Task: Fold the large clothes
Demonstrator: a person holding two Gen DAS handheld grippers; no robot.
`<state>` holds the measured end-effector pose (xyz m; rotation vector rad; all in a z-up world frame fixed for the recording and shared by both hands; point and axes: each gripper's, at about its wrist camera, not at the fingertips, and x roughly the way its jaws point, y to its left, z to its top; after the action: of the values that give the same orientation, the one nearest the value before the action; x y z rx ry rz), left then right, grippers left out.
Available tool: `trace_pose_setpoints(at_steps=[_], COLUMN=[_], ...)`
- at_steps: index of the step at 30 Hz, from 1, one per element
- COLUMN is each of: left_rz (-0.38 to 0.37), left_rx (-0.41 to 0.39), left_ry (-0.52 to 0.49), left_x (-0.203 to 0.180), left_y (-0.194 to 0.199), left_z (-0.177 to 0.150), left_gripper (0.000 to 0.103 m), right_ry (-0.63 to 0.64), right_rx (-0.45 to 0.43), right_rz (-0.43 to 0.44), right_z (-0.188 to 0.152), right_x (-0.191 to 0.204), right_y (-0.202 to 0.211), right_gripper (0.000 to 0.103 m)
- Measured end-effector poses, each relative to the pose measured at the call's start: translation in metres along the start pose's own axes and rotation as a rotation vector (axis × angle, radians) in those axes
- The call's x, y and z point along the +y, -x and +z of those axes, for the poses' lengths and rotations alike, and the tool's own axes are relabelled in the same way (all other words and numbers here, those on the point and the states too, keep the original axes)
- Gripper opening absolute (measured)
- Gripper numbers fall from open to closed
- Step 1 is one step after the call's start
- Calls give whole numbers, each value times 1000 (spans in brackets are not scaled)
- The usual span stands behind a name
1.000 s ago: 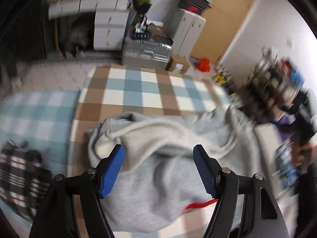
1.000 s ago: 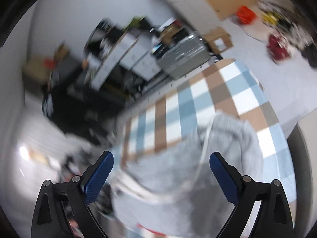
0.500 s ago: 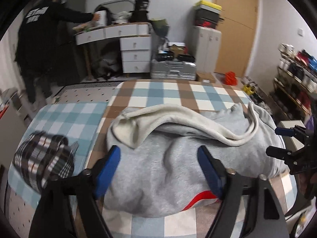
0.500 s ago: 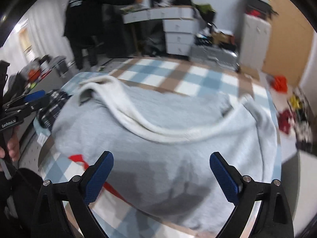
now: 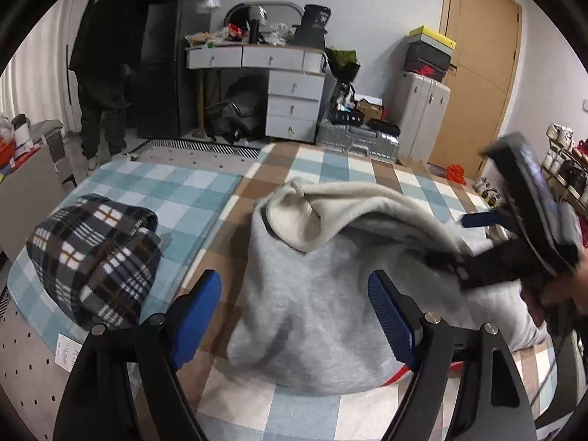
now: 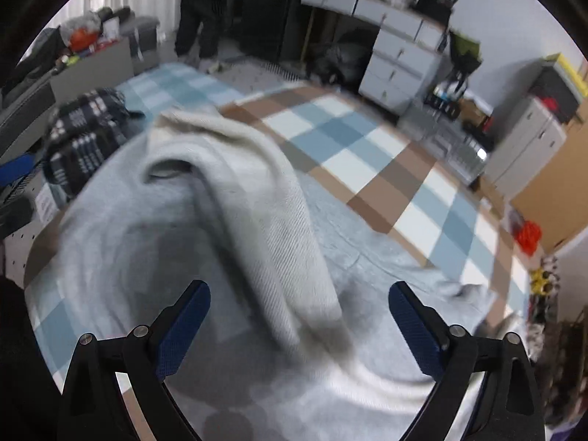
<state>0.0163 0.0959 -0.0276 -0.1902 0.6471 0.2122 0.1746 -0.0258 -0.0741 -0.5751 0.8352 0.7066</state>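
Flanking grey sweatshirt (image 5: pixel 323 294): plaid bundle (image 5: pixel 95 261).

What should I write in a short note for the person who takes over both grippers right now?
Left gripper: open, empty, above the near edge of the grey sweatshirt.
Right gripper: jaws closing, pads not yet on the cloth; a cream-lined fold runs between them.
The sweatshirt lies bunched on the checked blanket. A plaid garment sits rolled beside it.
Done: no fold on the sweatshirt.
Left: grip, spread flat, fold.
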Motion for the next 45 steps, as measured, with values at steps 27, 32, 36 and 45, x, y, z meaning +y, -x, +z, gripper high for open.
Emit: trace_pose_setpoints(at_steps=[27,32,36,45], left_rz=[-133,-114,-114,-129], left_rx=[49,19,17,42], left_ry=[43,80,128,133], left_x=[6,25,35,38], left_y=[9,15,13,7], left_z=[4,5,8,9], left_gripper=[79,79,79,79], right_ry=[90,434,434,188], right_rx=[-114,-64,-43,-148], right_rz=[1,-182,-212,-299], right_z=[95,83,103,172], right_x=[22,91,105,75], right_y=[-12,-31,-61,-95], right_gripper=[101,101,101,96])
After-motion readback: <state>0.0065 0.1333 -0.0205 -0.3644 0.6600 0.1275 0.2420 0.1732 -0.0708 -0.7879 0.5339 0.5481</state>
